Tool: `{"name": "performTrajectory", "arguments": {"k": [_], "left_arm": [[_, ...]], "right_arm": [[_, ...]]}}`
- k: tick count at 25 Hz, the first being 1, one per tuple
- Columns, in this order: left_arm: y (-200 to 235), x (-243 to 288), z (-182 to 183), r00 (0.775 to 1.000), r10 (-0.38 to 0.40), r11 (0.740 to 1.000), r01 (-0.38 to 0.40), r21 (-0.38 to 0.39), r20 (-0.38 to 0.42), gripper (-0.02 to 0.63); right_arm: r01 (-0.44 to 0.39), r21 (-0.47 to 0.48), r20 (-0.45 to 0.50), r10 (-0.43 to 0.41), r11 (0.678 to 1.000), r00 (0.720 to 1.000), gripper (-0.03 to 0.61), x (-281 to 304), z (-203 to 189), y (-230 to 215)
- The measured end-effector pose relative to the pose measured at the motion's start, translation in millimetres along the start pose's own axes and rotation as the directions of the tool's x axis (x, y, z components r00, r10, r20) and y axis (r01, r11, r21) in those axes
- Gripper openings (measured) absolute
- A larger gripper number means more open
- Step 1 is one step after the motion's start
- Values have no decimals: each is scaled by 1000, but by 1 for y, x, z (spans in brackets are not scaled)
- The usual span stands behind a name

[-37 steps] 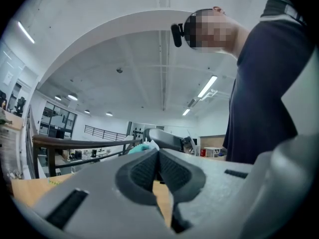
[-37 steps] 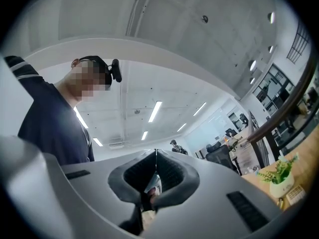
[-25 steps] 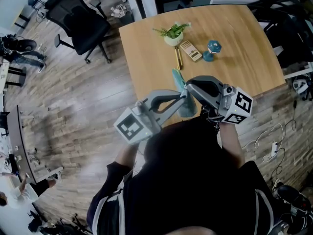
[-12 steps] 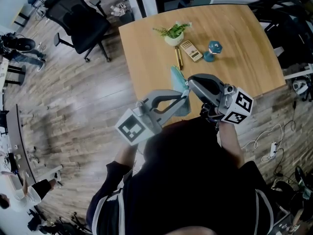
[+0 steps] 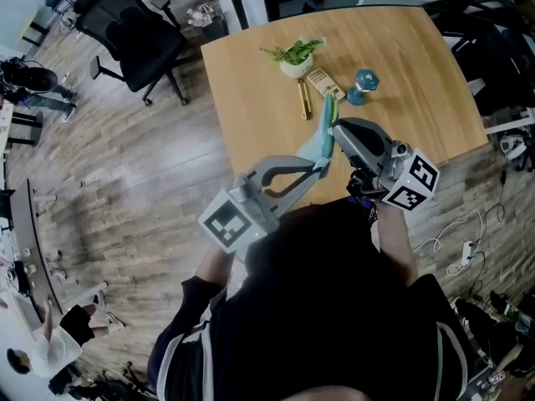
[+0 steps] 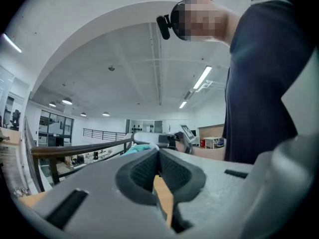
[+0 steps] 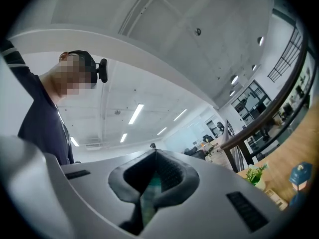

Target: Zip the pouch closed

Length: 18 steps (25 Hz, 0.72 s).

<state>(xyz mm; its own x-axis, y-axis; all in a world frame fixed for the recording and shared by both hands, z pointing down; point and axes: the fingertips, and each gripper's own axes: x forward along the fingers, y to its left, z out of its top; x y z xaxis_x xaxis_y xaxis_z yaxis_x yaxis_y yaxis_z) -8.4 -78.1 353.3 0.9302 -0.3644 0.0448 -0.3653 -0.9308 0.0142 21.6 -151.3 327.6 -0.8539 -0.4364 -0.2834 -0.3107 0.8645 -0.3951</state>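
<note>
Teal pouch [image 5: 325, 140] was clamped taut between your left gripper [image 5: 319, 167] and right gripper [image 5: 336, 129], both pinching it; how far the zip had closed couldn't be judged.

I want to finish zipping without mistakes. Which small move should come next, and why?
Probably draw the right hand-held gripper along the pouch, away from the left hand-held gripper. Both are shut on it, held above the table.

Wood desk [image 5: 251, 82] w/ small potted plant [image 5: 296, 59] toward far edge. Tan box [image 5: 324, 86] just beside it, slim gold stick [image 5: 303, 98] left of box, blue obj [image 5: 364, 82] right. Black office chair [image 5: 138, 36] on plank floor [image 5: 125, 165]; white cable [image 5: 456, 245] at right.
</note>
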Motion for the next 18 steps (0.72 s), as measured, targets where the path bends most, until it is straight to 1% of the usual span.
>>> {"name": "performTrajectory", "arguments": {"k": [6, 11, 13, 18], "left_arm": [[-1, 0, -2, 1000, -15, 1000, 15, 0, -12, 0], [-4, -3, -2, 1000, -22, 1000, 22, 14, -17, 0], [-5, -5, -2, 999, -28, 999, 29, 27, -24, 0], [-9, -8, -2, 999, -20, 1000, 20, 8, -32, 0]], "right_arm": [[52, -2, 19, -52, 999, 998, 14, -7, 9, -18], [110, -25, 25, -109, 994, 994, 14, -16, 15, -31], [120, -23, 34, -120, 992, 992, 14, -19, 18, -35], [149, -26, 47, -147, 989, 988, 14, -24, 25, -40]]}}
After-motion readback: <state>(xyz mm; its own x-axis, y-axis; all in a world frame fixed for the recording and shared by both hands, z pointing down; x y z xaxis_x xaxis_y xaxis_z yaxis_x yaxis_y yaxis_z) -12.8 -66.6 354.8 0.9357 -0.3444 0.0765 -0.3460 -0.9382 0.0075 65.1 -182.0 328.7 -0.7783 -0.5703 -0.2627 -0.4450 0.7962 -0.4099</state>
